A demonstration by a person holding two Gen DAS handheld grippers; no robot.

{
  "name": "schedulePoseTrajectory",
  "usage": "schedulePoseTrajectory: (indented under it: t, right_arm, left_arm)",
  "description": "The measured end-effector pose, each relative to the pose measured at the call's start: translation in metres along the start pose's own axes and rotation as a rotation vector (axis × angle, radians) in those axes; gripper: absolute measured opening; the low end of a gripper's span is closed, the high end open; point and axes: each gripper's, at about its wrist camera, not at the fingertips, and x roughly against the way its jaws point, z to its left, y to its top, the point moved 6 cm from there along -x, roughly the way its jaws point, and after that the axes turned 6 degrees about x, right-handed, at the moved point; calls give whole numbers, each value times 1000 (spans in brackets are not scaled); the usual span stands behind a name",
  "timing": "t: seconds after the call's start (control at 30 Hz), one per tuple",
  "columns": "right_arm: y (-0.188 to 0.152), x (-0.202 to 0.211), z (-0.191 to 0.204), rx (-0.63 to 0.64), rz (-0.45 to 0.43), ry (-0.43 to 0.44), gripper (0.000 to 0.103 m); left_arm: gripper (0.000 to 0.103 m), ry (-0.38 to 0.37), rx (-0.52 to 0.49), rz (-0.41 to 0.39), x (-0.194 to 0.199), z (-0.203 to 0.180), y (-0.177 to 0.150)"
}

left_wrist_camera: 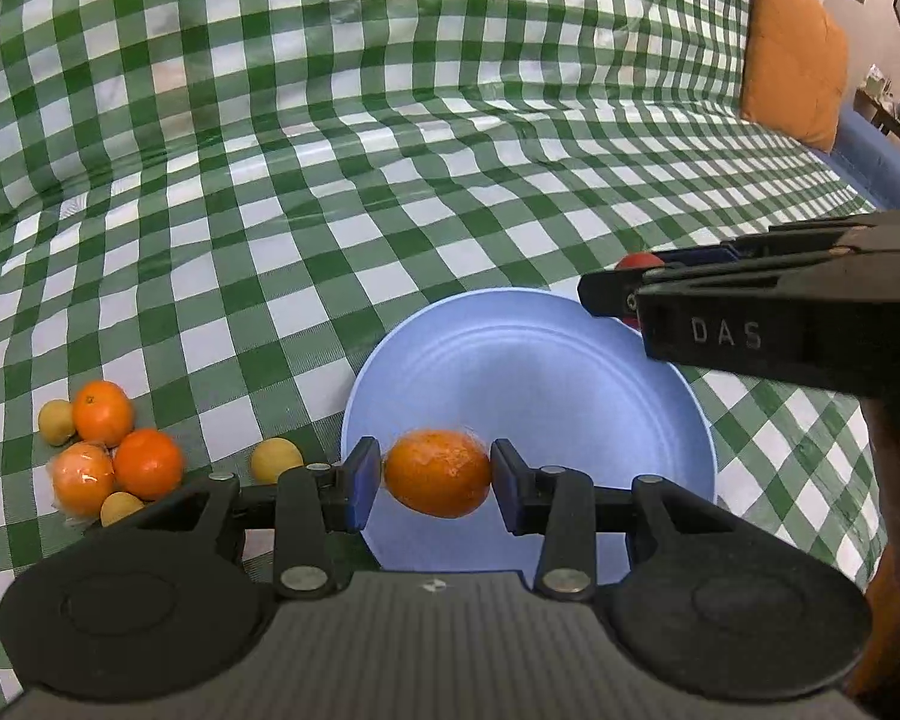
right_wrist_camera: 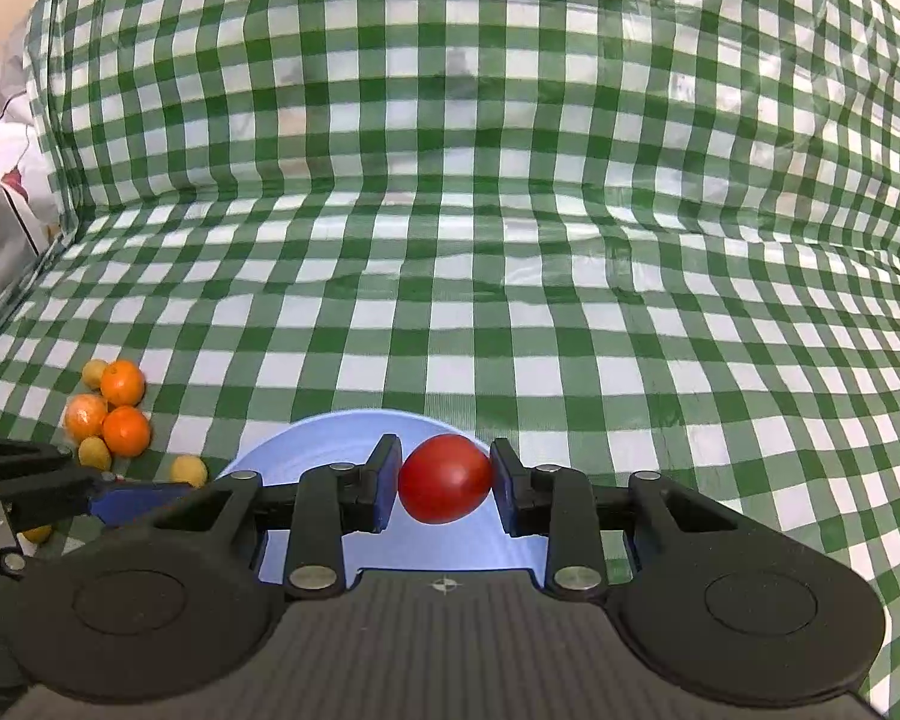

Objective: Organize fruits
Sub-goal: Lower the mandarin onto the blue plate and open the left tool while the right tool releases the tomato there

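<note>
My left gripper [left_wrist_camera: 437,474] is shut on an orange mandarin [left_wrist_camera: 437,473] and holds it over the near part of a light blue plate [left_wrist_camera: 528,360]. My right gripper [right_wrist_camera: 445,478] is shut on a small red tomato [right_wrist_camera: 444,478] above the same blue plate [right_wrist_camera: 330,438]. In the left wrist view the right gripper [left_wrist_camera: 606,300] reaches in from the right over the plate's far rim, with the red tomato [left_wrist_camera: 636,261] partly hidden behind it. In the right wrist view the left gripper [right_wrist_camera: 99,495] comes in from the lower left.
A pile of mandarins [left_wrist_camera: 120,450] and small yellow fruits [left_wrist_camera: 276,459] lies left of the plate on the green-and-white checked cloth [left_wrist_camera: 390,150], also the pile [right_wrist_camera: 114,414] in the right wrist view. An orange cushion [left_wrist_camera: 795,54] stands at the far right.
</note>
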Motion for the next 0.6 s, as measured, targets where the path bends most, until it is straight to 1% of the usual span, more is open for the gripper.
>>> schedulePoseTrajectory:
  t: [0.2,0.4,0.6]
  right_arm:
    - [-2,-7,3,2,29,-6,34]
    - [-5,-9,2,-1,43,-10,34]
    - [-7,-8,-2,-9,52,-10,34]
  left_arm:
    - [44,7,-7,11,-4,-7,0]
    - [44,-8,-26,16,-9,-12,2]
    - [44,-14,-20,21,-12,-11,3]
